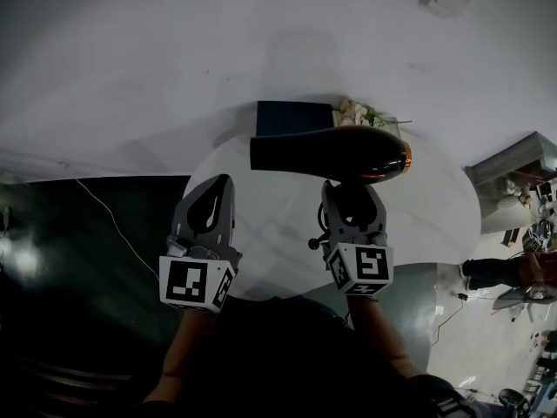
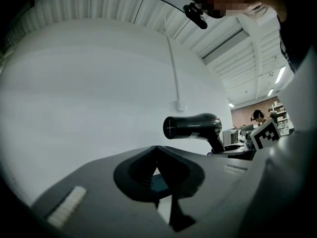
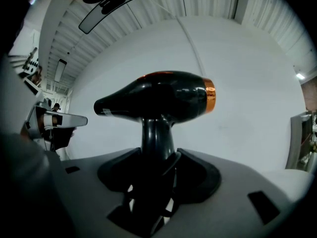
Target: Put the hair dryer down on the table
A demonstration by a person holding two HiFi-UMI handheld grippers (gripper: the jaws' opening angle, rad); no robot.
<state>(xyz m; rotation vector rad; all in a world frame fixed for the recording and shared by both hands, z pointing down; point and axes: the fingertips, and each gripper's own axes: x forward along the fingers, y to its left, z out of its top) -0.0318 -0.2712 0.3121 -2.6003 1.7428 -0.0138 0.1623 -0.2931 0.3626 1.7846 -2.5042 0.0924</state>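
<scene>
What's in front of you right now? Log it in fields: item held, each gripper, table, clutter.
held item: black hair dryer, orange ring, barrel level, above the table
right gripper: shut on its handle
left gripper: shut, empty
table: round, white
on table: dark blue flat item, flowers, both at far edge

No word, brand or number can be read: the small pale label (image 3: pixel 105 112) on the hair dryer (image 3: pixel 158 95), above the right gripper's (image 3: pixel 152 158) fingers, is blurred, and the marker cubes (image 1: pixel 361 268) carry only black-and-white squares
</scene>
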